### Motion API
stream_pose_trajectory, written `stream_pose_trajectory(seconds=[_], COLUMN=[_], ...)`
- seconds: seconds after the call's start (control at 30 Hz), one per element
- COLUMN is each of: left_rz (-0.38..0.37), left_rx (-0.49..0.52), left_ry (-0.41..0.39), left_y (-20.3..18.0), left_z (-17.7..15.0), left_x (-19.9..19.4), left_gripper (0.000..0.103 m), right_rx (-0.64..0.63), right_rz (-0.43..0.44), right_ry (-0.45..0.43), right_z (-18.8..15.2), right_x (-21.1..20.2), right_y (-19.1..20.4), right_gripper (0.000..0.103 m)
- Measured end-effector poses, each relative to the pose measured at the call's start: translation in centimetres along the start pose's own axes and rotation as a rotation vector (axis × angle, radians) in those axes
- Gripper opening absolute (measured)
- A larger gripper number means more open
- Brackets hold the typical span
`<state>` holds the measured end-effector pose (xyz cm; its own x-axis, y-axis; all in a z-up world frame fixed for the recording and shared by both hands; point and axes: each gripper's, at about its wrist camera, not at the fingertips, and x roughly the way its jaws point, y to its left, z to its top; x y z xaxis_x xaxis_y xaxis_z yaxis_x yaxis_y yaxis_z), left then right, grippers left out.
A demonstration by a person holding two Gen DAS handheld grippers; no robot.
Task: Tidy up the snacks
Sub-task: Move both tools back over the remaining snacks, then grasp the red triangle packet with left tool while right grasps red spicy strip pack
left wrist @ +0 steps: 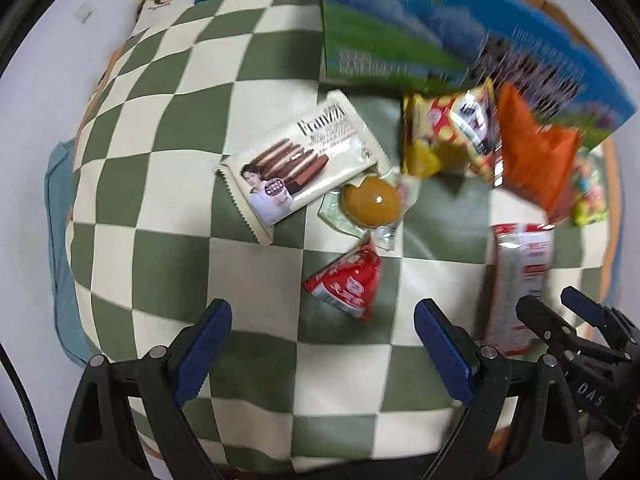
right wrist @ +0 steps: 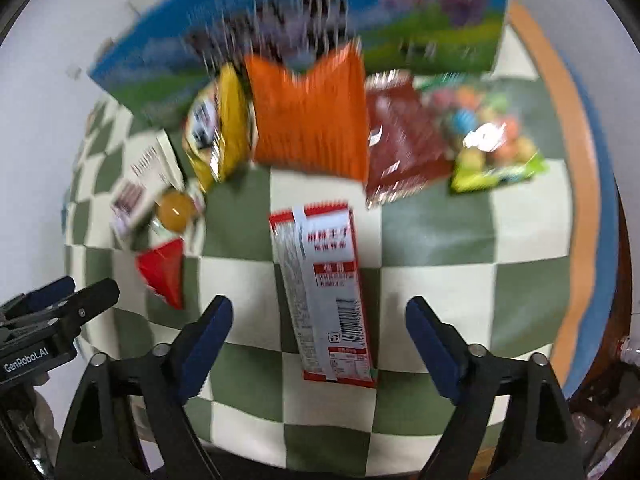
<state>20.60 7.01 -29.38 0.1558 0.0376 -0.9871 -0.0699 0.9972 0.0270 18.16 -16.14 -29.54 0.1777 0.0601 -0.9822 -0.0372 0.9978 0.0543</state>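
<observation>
Blue-padded right claw (right wrist: 319,320) wide above flat, glossy red-and-white packet (right wrist: 324,292), checkered cloth (right wrist: 440,240).

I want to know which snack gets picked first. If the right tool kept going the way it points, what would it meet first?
Most likely the long red-and-white packet, lying between the open right tool fingers on the checkered cloth; depth is unclear.

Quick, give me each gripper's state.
Left gripper: open, holding nothing.
Right gripper: open, red-and-white snack packet between its fingers, not gripped.
</observation>
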Motion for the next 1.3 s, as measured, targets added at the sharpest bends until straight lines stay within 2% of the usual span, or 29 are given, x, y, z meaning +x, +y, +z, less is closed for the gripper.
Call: stream_pose_trajectory(seconds=[0.03, 0.1, 0.13, 0.2, 0.23, 0.27, 0.3, 0.37, 0.53, 0.63, 0.7, 0.8, 0.87, 0.97, 1.1, 1.3], left_rz=[0.001, 0.017, 0.01, 0.006, -0.004, -0.012, -0.015, -0.024, -0.049, -0.06, -0.06, -0.056, -0.06, -0.088, -0.146, -0.253], left_rx=[0.018, 0.063, 0.079, 0.104, 0.112, 0.113, 0.109, 0.107, 0.083, 0.052, 0.051, 0.059, 0.052, 0.025, 0.005, -0.011], left_ry=[-0.004, -0.004, 0.001, 0.015, 0.032, 0.056, 0.083, 0.09, 0.095, 0.111, 0.113, 0.105, 0.1, 0.096, 0.085, 0.042], left_y=[-0.4, -1.4, -1.9, -2.7, -3.0, -3.2, -3.3, -3.4, -3.6, -3.4, -3.3, -3.4, -3.3, -2.8, -2.1, -2.0], left_z=[0.1, 0.5, 0.7, 1.0, 1.2, 1.2, 1.1, 0.5, -1.3, -1.7, -2.2, -2.3, -1.8, -1.5, -2.1, -1.7], left_x=[0.5, 1.8, 2.4, 3.6, 4.4, 5.0, 5.7, 5.8, 6.5, 7.2, 7.6, 7.5, 7.0, 6.1, 4.1, -0.5], left_gripper=[0.093, 0.093, 0.092, 0.079, 0.059, 0.036, 0.031, 0.033, 0.035, 0.036, 0.036, 0.034, 0.033, 0.032, 0.032, 0.032], right_rx=[-0.005, -0.014, -0.018, -0.025, -0.03, -0.034, -0.039, -0.035, 0.017, 0.056, 0.046, -0.003, -0.041, -0.098, -0.113, -0.089], right_rz=[-0.002, -0.019, -0.034, -0.057, -0.076, -0.079, -0.078, -0.057, -0.009, 0.038, 0.044, -0.001, -0.058, -0.125, -0.088, 0.008], right_ry=[0.007, 0.028, 0.035, 0.029, 0.025, 0.022, 0.022, 0.047, 0.072, 0.074, 0.072, 0.056, 0.047, 0.015, -0.006, -0.035], right_z=[-0.2, -0.6, -0.7, -1.0, -1.2, -1.4, -1.7, -2.4, -3.7, -3.5, -3.3, -2.9, -2.8, -3.4, -3.9, -4.1], right_x=[0.6, 2.4, 3.0, 3.6, 3.7, 3.7, 3.5, 3.4, 3.9, 4.2, 4.5, 5.2, 5.9, 5.9, 4.4, -0.1], right_y=[0.2, 0.3, 0.3, 0.4, 0.4, 0.4, 0.3, 0.0, -1.0, -1.3, -0.8, 0.7, 1.5, 2.2, 1.7, 0.6], right_gripper=[0.083, 0.071, 0.07, 0.064, 0.062, 0.052, 0.043, 0.038, 0.039, 0.057, 0.072, 0.08, 0.078, 0.056, 0.048, 0.047])
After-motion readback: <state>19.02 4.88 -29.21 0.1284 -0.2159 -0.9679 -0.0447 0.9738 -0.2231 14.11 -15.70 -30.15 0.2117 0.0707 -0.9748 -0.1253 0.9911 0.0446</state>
